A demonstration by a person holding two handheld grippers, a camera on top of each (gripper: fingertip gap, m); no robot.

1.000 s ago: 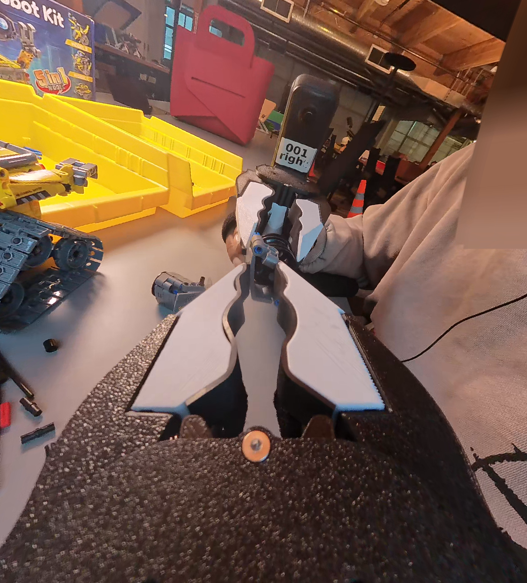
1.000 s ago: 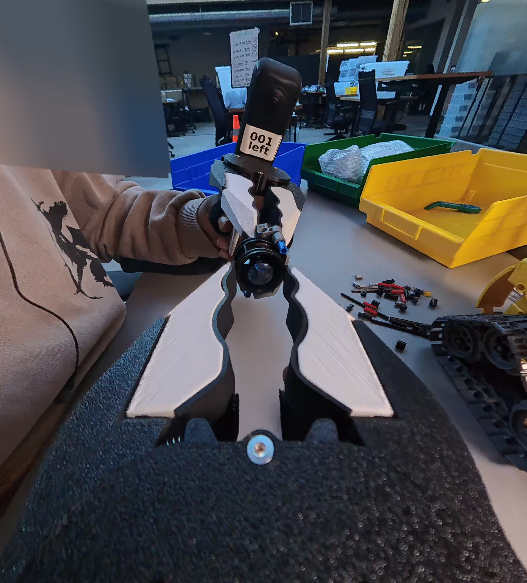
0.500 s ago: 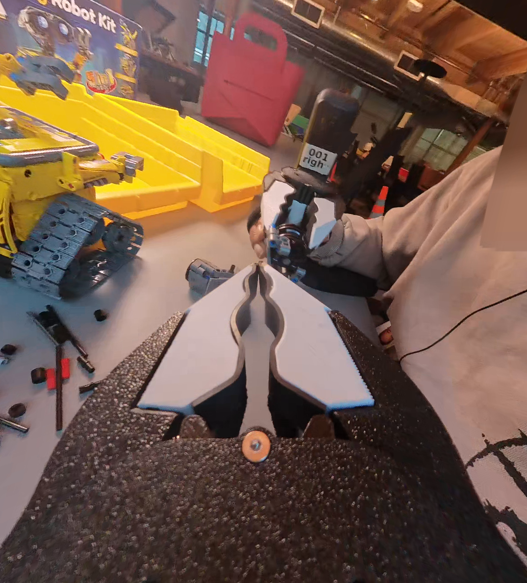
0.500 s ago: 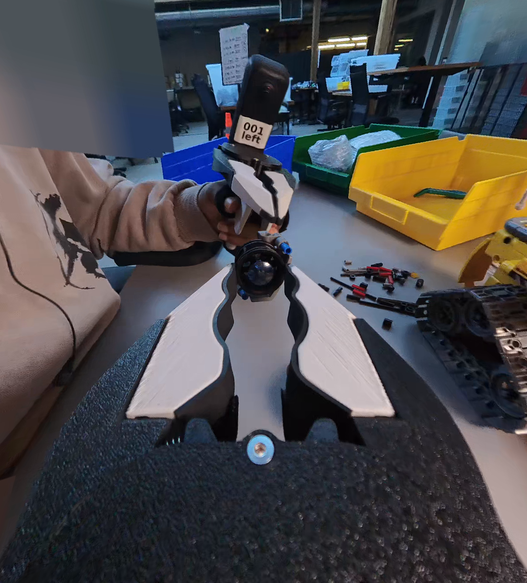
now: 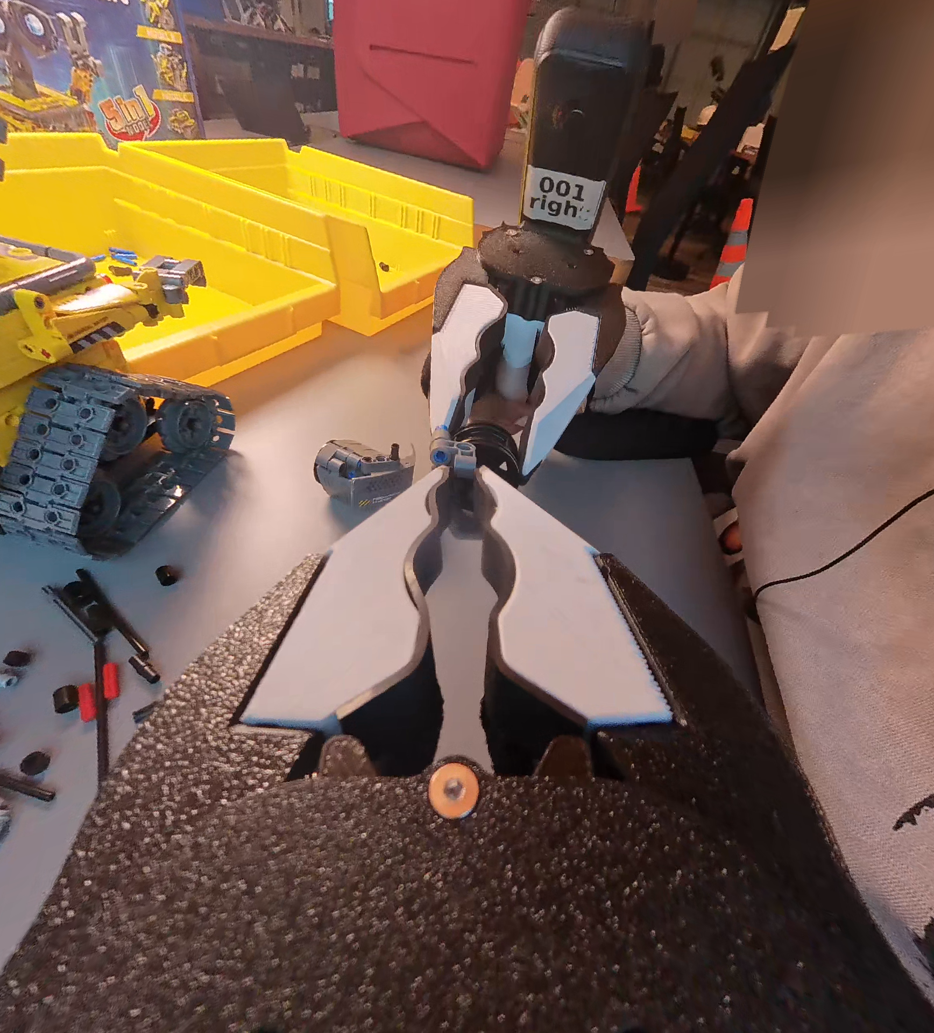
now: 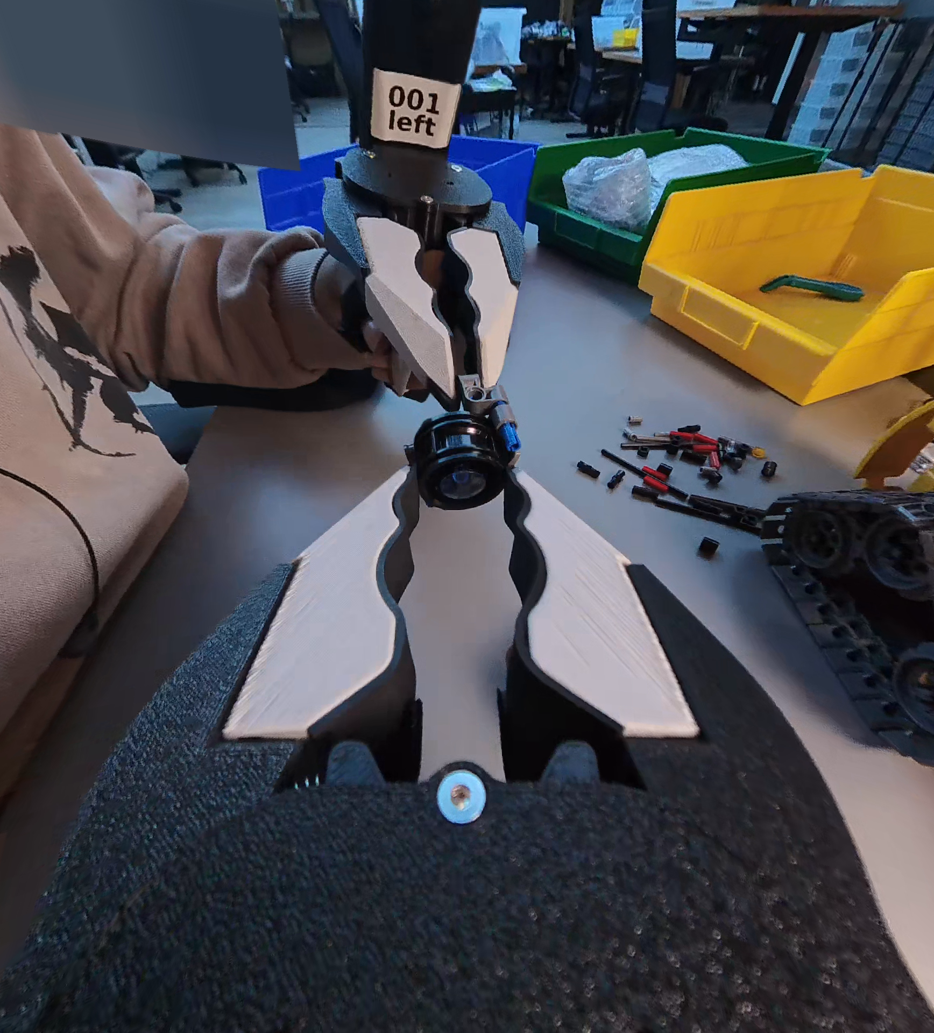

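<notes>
right wrist view: two grippers meet over one small brick assembly above the grey desk (image 6: 593, 346).
the right gripper (image 6: 460, 475) has its fingers part-closed around a round black plastic lens-like piece (image 6: 456, 467), steadying it; the left gripper (image 6: 467, 385), fingers nearly together, pinches the grey connector with a blue pin (image 6: 490, 405) joined to it. a yellow tracked brick robot (image 5: 45, 385) stands nearby.

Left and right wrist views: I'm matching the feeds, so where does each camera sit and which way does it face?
Left wrist view: behind the left tongs, facing the right tongs, sleeve and torso.
Right wrist view: behind the right tongs, facing the left tongs and sleeve.
Both show: the black lens piece, the yellow tracked model.
</notes>
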